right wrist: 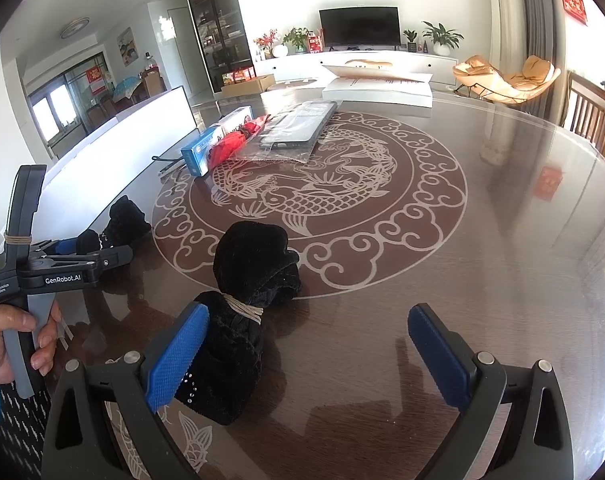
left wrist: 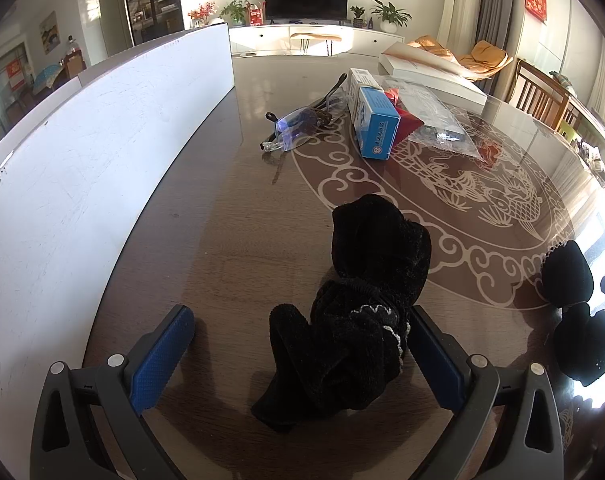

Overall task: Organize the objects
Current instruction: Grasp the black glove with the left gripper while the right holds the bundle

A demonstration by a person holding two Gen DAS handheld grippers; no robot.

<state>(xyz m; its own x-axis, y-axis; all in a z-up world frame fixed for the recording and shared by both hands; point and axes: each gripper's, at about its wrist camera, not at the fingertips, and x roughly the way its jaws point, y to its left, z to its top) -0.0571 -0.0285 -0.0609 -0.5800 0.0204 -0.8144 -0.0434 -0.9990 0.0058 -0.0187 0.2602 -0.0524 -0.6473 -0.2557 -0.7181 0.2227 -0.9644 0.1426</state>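
A crumpled black glove (left wrist: 362,304) with white trim lies on the dark table between the fingers of my open left gripper (left wrist: 298,336), nearer the right finger. A second black glove (right wrist: 242,304), tied in the middle with a tan band, lies in front of my open right gripper (right wrist: 306,332), against its left finger; it also shows at the right edge of the left wrist view (left wrist: 570,296). The left gripper (right wrist: 90,258) and the first glove (right wrist: 122,220) show at the left of the right wrist view.
A long white box (left wrist: 102,152) runs along the table's left side. Glasses (left wrist: 290,128), a blue carton (left wrist: 374,120), a red item (right wrist: 232,144) and a bagged dark case (right wrist: 298,128) lie farther back. A white flat box (right wrist: 378,88) sits at the far edge.
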